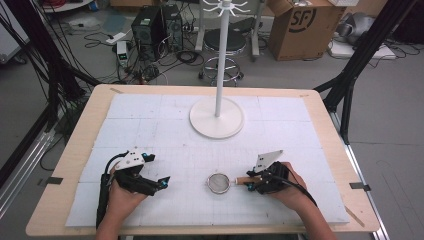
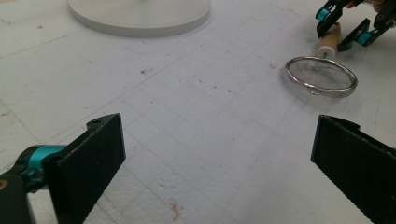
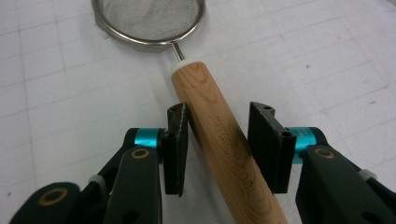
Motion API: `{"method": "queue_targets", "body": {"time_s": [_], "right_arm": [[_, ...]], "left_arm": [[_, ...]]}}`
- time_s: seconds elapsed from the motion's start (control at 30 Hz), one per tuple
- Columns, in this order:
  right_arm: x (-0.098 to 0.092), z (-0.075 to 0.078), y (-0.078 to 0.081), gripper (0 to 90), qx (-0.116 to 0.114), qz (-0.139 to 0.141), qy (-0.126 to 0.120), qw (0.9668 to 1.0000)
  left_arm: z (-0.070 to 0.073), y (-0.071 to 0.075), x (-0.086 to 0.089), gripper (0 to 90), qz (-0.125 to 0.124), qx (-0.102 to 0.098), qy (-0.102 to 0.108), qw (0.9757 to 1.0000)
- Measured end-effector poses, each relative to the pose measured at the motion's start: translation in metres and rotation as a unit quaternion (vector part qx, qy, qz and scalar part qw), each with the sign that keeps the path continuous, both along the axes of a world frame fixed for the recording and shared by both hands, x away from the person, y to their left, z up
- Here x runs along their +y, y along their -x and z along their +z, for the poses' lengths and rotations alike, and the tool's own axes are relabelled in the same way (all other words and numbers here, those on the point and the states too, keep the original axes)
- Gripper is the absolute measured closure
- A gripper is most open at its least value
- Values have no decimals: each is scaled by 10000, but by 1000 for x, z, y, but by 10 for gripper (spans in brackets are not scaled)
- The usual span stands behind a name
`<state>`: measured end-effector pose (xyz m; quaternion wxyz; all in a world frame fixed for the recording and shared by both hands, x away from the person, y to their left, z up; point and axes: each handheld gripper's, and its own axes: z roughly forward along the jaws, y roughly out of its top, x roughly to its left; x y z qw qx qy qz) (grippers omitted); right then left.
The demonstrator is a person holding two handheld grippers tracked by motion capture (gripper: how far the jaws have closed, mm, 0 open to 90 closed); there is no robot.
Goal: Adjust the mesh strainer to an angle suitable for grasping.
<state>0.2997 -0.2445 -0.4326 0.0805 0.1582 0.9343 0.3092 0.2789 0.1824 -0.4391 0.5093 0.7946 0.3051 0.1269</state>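
Two claws: left [image 2: 215, 158] released, right [image 3: 218, 147] perhaps loosely astride strainer [image 1: 218, 183] handle, white stand [image 1: 216, 117] beyond.

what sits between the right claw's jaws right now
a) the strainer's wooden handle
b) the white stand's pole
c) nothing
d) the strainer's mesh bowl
a: in the right gripper view the wooden handle of the strainer lies between the right claw's jaws, a gap still showing on each side.
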Motion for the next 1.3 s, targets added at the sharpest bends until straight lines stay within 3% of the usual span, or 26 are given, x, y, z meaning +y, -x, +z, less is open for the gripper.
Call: {"method": "queue_targets", "body": {"time_s": [0.23,0.47,0.6,0.7,1.0,1.3], "right_arm": [[7,0,-1,632,-120,-5,-16,9999],[-9,0,-5,534,200,-127,-141,9996],[-10,-4,-5,591,310,-79,-46,9995],[-7,-4,-5,635,219,111,-96,9997],[20,-4,-9,670,110,329,-23,9994],[67,-1,-17,692,120,568,-226,9981]], "left_arm": [[0,0,0,35,-5,-5,-2,10000],[0,0,-1,35,-35,-5,-36,10000],[1,0,-1,35,-23,-15,21,10000],[3,1,0,35,-9,-30,72,10000],[3,1,-1,35,-8,-62,80,9999],[3,-1,1,35,21,-81,72,9999]]}}
